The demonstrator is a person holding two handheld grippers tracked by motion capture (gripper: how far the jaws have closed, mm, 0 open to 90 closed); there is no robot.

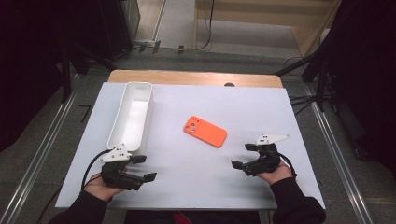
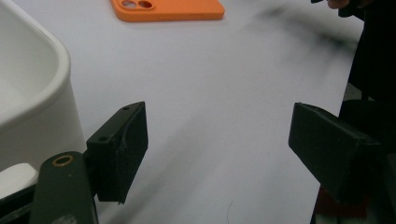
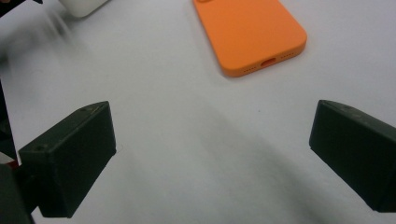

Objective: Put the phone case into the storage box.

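One flat orange rounded-corner phone case (image 1: 205,131) face-down on white surface (image 1: 187,177), one long white plastic bin (image 1: 131,115), two claws: left claw (image 1: 144,167) and right claw (image 1: 244,156) both released, empty.

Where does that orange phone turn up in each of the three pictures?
High view: the orange phone lies flat near the table's middle, right of the white bin.
Left gripper view: at the top edge, left of centre, beyond the open jaws.
Right gripper view: at the top, right of centre, its port end nearest the camera.
Shared landmark: the white bin, at left in the left gripper view and at the top left corner in the right gripper view.
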